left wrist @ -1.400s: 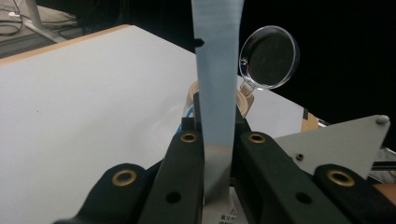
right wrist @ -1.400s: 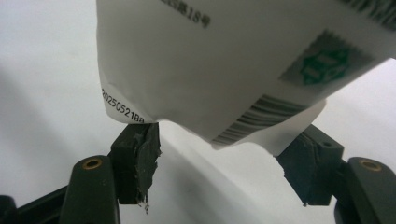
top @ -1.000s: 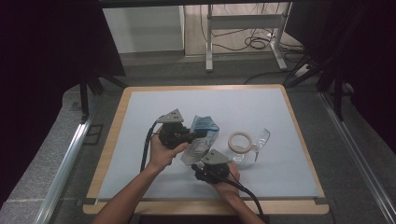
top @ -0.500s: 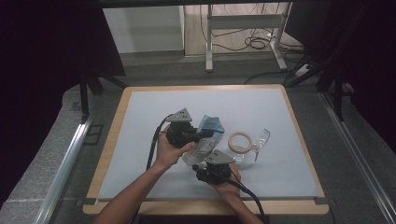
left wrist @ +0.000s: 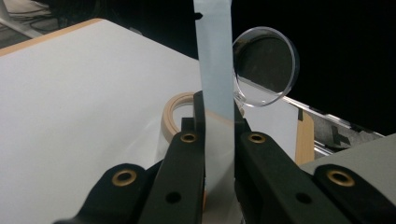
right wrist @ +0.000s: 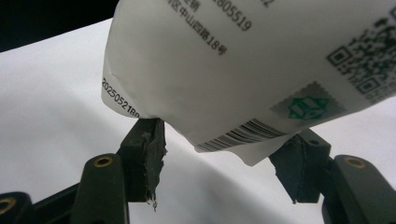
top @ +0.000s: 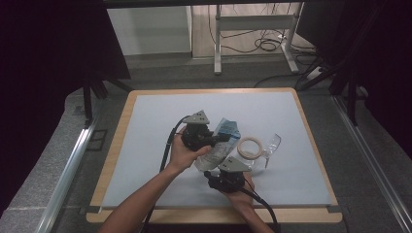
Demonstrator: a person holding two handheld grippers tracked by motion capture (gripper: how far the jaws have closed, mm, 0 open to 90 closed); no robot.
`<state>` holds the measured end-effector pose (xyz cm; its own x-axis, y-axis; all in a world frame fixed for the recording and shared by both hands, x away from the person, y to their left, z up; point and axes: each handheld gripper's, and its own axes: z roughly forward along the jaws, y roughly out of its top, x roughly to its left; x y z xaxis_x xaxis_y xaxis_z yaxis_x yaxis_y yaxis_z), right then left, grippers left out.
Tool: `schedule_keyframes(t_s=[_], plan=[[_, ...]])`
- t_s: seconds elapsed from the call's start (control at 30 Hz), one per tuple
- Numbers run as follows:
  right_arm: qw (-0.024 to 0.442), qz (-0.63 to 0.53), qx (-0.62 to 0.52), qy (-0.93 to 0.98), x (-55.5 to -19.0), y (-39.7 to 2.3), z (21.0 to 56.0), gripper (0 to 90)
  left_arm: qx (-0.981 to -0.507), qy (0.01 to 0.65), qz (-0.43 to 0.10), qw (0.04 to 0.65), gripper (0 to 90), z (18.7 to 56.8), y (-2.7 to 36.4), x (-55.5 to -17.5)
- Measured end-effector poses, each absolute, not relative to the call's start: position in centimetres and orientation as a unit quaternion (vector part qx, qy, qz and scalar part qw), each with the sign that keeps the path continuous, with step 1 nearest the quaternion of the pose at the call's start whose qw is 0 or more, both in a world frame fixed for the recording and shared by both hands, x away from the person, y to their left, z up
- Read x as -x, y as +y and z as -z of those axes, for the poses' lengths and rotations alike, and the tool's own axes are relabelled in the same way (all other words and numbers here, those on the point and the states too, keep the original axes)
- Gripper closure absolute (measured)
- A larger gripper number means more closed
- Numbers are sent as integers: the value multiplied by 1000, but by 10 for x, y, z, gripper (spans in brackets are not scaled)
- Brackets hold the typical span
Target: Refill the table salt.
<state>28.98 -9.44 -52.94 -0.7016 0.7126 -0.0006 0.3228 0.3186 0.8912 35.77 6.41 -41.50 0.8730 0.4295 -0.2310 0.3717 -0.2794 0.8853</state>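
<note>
A white pouch (top: 224,141) with a blue printed top hangs over the table's middle, held between both grippers. My left gripper (top: 213,141) comes in from the left and is shut on the pouch's thin top edge (left wrist: 215,60), which stands edge-on between its jaws at the left gripper (left wrist: 218,119). My right gripper (top: 226,165) reaches up from below. In its own view the printed bottom of the pouch (right wrist: 243,60) sits between the jaws of the right gripper (right wrist: 224,140), whose pads press on both sides.
A tan tape ring (top: 250,147) (left wrist: 173,109) lies on the white mat (top: 145,145) just right of the pouch. A clear round dish (top: 272,144) (left wrist: 266,65) stands beside it. The table has a wooden rim (top: 214,213), with metal rails on both sides.
My left hand and its gripper have shifted to the right with the pouch's top edge. The right hand has stayed in place.
</note>
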Motion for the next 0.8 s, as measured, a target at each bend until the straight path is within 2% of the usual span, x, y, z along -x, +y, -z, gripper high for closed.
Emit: schedule_keyframes(t_s=[0.8], plan=[[205, -490, -342, 776, -292, -94, 528, 399, -815, 241, -12, 526, 900, 413, 53, -375]])
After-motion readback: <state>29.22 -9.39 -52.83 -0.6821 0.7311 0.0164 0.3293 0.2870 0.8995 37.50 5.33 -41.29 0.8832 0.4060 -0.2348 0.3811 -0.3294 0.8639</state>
